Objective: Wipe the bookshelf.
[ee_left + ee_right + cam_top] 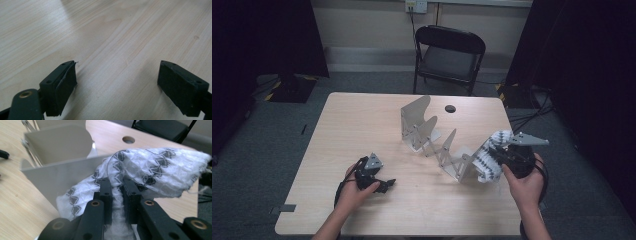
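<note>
Right gripper (117, 187) pinches cloth (155, 167) beside rack (60, 175).

Rack (432, 135) mid-desk (362, 120); cloth (489, 155) at its four o'clock end; chair (449, 55) at twelve behind.

Dim in the high view, with corners beyond the counter (362, 125) near black and the whole grainy. Brighter and evenly lit up close, soft shadow under the jaws. Sharp on the white cloth (155, 167), blurred toward the counter's far edge behind it.
</note>
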A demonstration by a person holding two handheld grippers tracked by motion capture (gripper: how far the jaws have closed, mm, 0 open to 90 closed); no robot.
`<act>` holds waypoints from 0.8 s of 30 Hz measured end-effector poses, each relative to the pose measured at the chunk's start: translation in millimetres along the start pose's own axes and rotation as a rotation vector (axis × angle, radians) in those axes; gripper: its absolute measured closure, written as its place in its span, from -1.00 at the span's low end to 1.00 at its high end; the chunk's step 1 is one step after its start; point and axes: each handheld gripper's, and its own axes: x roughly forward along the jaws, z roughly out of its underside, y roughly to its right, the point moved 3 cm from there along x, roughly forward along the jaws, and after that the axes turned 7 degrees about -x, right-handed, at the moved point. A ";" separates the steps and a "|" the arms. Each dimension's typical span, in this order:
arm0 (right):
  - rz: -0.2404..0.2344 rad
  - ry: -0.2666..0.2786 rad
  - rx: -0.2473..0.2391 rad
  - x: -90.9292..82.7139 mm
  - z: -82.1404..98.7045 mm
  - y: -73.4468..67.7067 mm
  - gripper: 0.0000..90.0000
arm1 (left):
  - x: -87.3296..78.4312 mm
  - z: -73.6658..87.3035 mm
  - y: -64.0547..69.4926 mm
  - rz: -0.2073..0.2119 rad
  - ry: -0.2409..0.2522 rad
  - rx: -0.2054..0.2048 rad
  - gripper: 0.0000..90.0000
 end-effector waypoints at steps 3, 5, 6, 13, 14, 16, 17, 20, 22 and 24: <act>-0.012 -0.024 0.018 14.1 14.8 -1.3 0.78 | 0.1 0.0 0.1 0.001 0.002 -0.002 -0.66; -0.021 -0.042 0.035 24.2 25.5 -3.6 0.78 | 0.1 0.0 0.1 0.001 0.002 -0.002 -0.66; -0.025 -0.050 0.040 29.2 30.5 -4.8 0.78 | 0.1 0.0 0.1 0.001 0.002 -0.002 -0.66; -0.044 -0.108 0.066 59.7 59.7 -12.4 0.76 | 0.2 0.0 0.1 0.001 0.001 -0.002 -0.66; -0.047 -0.115 0.078 62.4 63.3 -12.9 0.76 | 0.1 0.0 0.1 0.001 0.001 -0.002 -0.66; -0.047 -0.126 0.081 65.5 67.3 -12.9 0.75 | 0.2 0.0 0.1 0.002 0.001 -0.003 -0.66; -0.046 -0.127 0.083 66.9 69.2 -12.9 0.75 | 0.0 -0.1 -0.2 0.000 0.001 0.002 -0.66; -0.049 -0.142 0.072 70.9 74.3 -14.8 0.72 | 0.1 0.0 0.1 0.001 0.001 -0.001 -0.66; -0.050 -0.149 0.078 72.7 76.9 -16.8 0.70 | 0.2 0.0 0.1 0.002 0.001 -0.002 -0.66; -0.052 -0.155 0.078 74.5 79.1 -18.4 0.68 | 0.1 -0.1 -0.1 0.001 0.001 0.000 -0.66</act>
